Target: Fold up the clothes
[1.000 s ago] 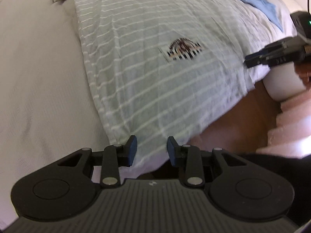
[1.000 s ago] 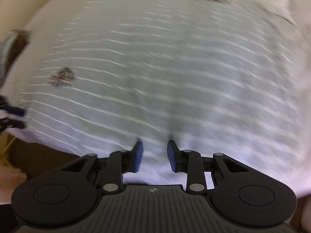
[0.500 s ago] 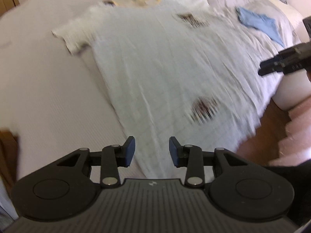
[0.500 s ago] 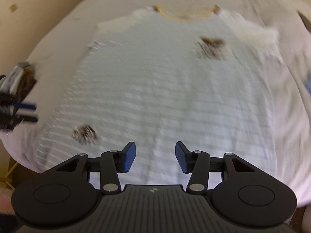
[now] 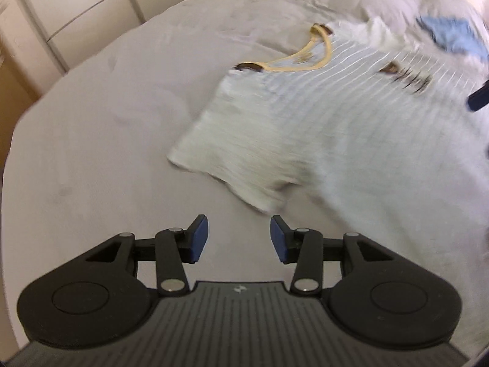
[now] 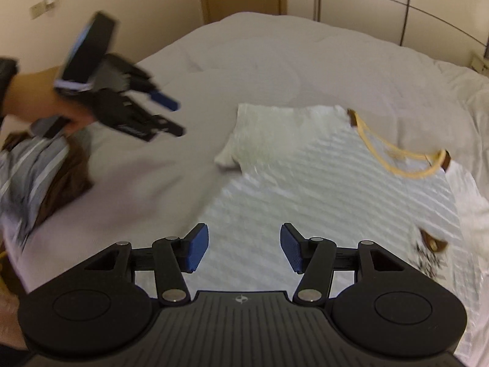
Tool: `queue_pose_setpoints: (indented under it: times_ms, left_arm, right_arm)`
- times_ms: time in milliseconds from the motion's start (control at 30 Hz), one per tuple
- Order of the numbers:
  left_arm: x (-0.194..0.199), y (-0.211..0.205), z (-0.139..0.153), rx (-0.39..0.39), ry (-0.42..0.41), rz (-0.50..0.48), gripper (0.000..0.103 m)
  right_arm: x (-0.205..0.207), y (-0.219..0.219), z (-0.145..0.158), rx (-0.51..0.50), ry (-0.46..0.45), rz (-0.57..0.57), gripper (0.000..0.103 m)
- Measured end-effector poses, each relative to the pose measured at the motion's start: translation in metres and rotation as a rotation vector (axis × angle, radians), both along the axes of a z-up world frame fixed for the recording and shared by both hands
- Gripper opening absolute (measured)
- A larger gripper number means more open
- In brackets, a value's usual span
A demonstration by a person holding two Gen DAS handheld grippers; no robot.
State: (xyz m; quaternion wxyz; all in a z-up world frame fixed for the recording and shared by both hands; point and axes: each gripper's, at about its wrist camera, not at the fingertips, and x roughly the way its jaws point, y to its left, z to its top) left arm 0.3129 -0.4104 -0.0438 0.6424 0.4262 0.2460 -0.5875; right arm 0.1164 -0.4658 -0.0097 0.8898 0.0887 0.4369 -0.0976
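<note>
White striped T-shirt (image 6: 321, 177), one, lies flat; left gripper (image 5: 234, 238) and right gripper (image 6: 241, 249) both gape, empty.

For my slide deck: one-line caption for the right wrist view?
Open right gripper above a striped T-shirt spread on the bed, left gripper alongside.

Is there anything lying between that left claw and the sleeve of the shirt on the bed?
Nothing visible. Only bare grey bedspread separates the open left gripper from the near sleeve of the striped T-shirt.
</note>
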Motion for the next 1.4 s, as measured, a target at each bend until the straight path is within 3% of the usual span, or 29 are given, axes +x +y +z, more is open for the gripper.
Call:
queue_pose_setpoints:
  times_ms: [33,133,233,333,433,533,600,667,800,867,1000,1033,1067,1100,1133,1233,1400]
  left_arm:
    - [0.014,-0.012,-0.005,0.008,-0.039,-0.054,0.039]
    - [0.040,-0.041,-0.032,0.046,-0.263,-0.315,0.039]
    - [0.057,-0.054,-0.069,0.090,-0.502,-0.657,0.039]
    - [0.069,-0.051,-0.104,0.129,-0.669,-0.958,0.038]
    - [0.080,-0.050,-0.126,0.090,-0.757,-1.131,0.037]
    - [0.087,-0.059,-0.140,0.035,-0.801,-1.169,0.037]
    - [0.089,-0.062,-0.147,0.011,-0.819,-1.207,0.030]
    - [0.090,-0.064,-0.151,-0.008,-0.822,-1.238,0.007]
    - [0.095,-0.076,-0.139,-0.060,-0.728,-1.155,0.003]
    - [0.095,-0.084,-0.131,-0.065,-0.669,-1.105,0.003]
    - [0.096,-0.087,-0.118,-0.063,-0.605,-1.055,0.003]
    - [0.096,-0.087,-0.116,-0.060,-0.600,-1.049,0.003]
    - [0.096,-0.088,-0.114,-0.056,-0.594,-1.044,0.003]
    - [0.096,-0.089,-0.112,-0.052,-0.587,-1.038,0.003]
    - [0.096,-0.091,-0.109,-0.045,-0.576,-1.024,0.003]
    - [0.094,-0.097,-0.095,-0.049,-0.551,-0.959,0.003]
    - [0.077,-0.125,-0.059,-0.079,-0.478,-0.821,0.003]
  right_arm:
    - [0.017,0.005,-0.004,-0.016,0.009,0.006,0.055]
    - [0.066,0.022,-0.018,-0.069,0.042,0.048,0.055]
    - [0.105,0.034,-0.038,-0.098,0.079,0.101,0.055]
    - [0.131,0.038,-0.056,-0.108,0.114,0.115,0.055]
    - [0.145,0.036,-0.070,-0.128,0.139,0.119,0.055]
    - [0.157,0.033,-0.081,-0.172,0.164,0.132,0.055]
    - [0.164,0.034,-0.089,-0.220,0.177,0.146,0.055]
    - [0.172,0.041,-0.100,-0.286,0.195,0.188,0.055]
    - [0.186,0.059,-0.127,-0.456,0.263,0.301,0.056]
    - [0.189,0.064,-0.134,-0.524,0.250,0.330,0.054]
    - [0.198,0.056,-0.140,-0.498,0.241,0.316,0.048]
    - [0.200,0.054,-0.141,-0.492,0.238,0.313,0.037]
    - [0.202,0.051,-0.143,-0.485,0.236,0.309,0.017]
    - [0.203,0.048,-0.142,-0.467,0.224,0.297,0.005]
    - [0.201,0.041,-0.134,-0.415,0.181,0.255,0.000]
    - [0.192,0.018,-0.111,-0.246,0.050,0.124,0.000]
    - [0.153,-0.051,-0.092,0.240,-0.185,-0.243,0.001]
